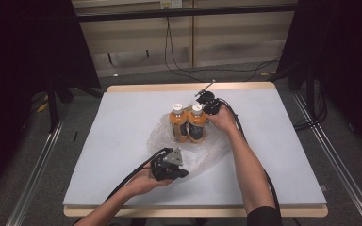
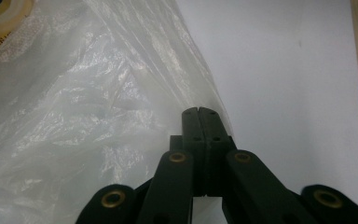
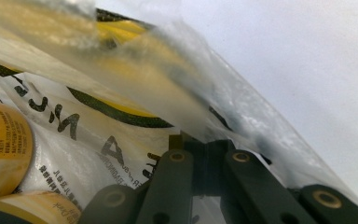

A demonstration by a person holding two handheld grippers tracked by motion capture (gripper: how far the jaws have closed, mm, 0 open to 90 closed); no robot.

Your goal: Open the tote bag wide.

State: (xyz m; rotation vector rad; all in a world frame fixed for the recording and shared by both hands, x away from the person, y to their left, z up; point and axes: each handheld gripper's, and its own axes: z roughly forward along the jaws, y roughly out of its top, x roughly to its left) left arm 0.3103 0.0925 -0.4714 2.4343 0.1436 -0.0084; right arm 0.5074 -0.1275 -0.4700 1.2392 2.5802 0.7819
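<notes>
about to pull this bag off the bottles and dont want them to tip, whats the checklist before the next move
1. Left tongs shut on the near edge of the clear, crinkled plastic bag: ok; the film runs in between the closed jaws.
2. Right tongs shut on the bag by the bottles: ok; film drapes over the closed jaws.
3. Two orange plastic bottles with white caps upright: ok; they stand side by side.
4. Bottles out of the bag: not ok; their lower parts sit in the film.
5. Bag free of the caps: ok in the high view.
6. Room on the grey table top to draw the bag toward the person: ok.
</notes>
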